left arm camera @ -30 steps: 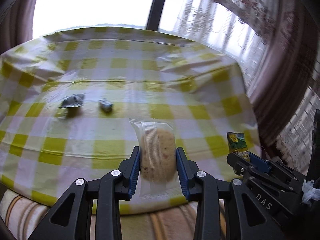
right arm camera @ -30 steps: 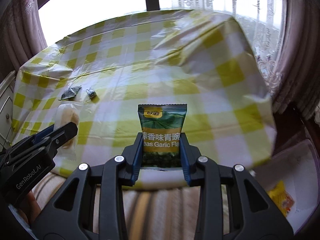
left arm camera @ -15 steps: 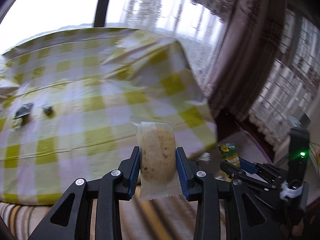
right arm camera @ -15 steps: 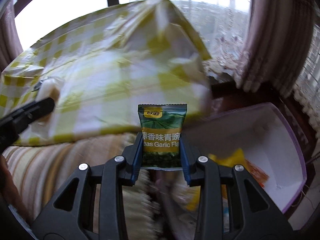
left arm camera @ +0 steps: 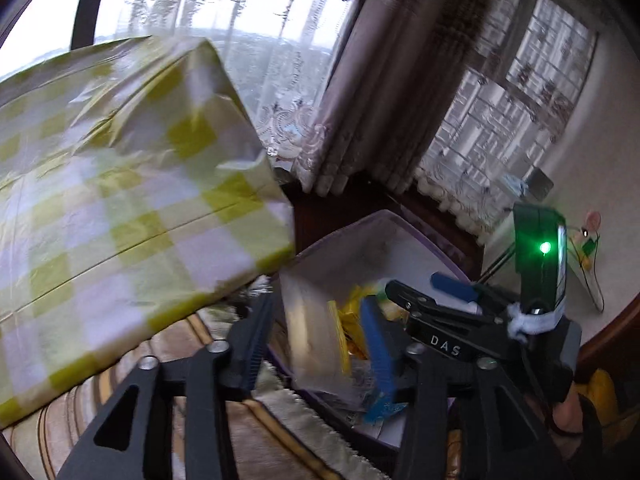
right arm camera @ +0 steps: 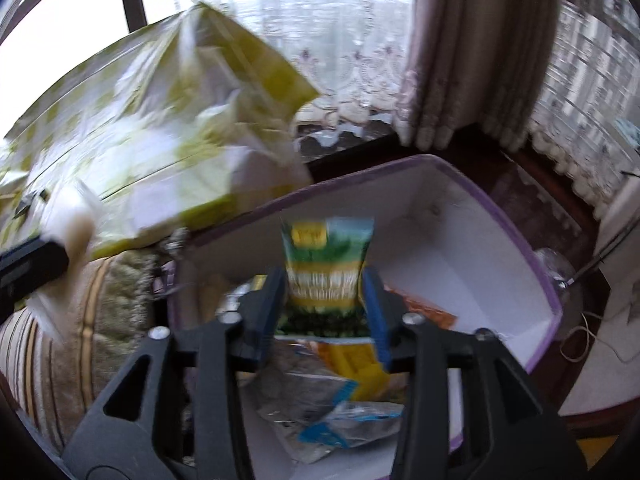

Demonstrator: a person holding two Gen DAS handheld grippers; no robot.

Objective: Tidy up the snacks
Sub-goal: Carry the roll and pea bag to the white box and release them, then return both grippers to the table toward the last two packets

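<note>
Right wrist view: we see the right gripper (right arm camera: 325, 312) with its jaws opening, and the green pea packet (right arm camera: 326, 268) stands upright between them, blurred. We cannot tell whether the blue pads (right arm camera: 375, 320) touch its edges at this moment. The packet hangs over the open white box (right arm camera: 500, 232) with the purple rim, which fills the near right of the scene. In the box, below the jaws, lie a yellow packet (right arm camera: 358, 364), a clear wrapper with a blue corner (right arm camera: 340, 428) and an orange packet (right arm camera: 424, 312) further right. To the far left the table under the yellow checked cloth (right arm camera: 168, 120) ends just beside the box. Below it, a striped cushion (right arm camera: 52, 340) sits nearer to us. At the left edge the tip of the left gripper (right arm camera: 28, 268) comes into view with a pale blurred snack (right arm camera: 76, 224) at it.

In the left wrist view, we see the left gripper (left arm camera: 316, 344) with its jaws opening too. Between them sits the clear biscuit packet (left arm camera: 310, 336), heavily blurred, tilted, its edge near the right blue pad (left arm camera: 380, 344); whether it is pressed we cannot tell. It hangs above the near left corner of the same box (left arm camera: 360, 236), where yellow wrappers (left arm camera: 352, 304) show. The right gripper (left arm camera: 436, 292) reaches in from the right, over the box. The checked cloth (left arm camera: 120, 208) spreads to the left, and curtains (left arm camera: 372, 92) hang at the far side.
</note>
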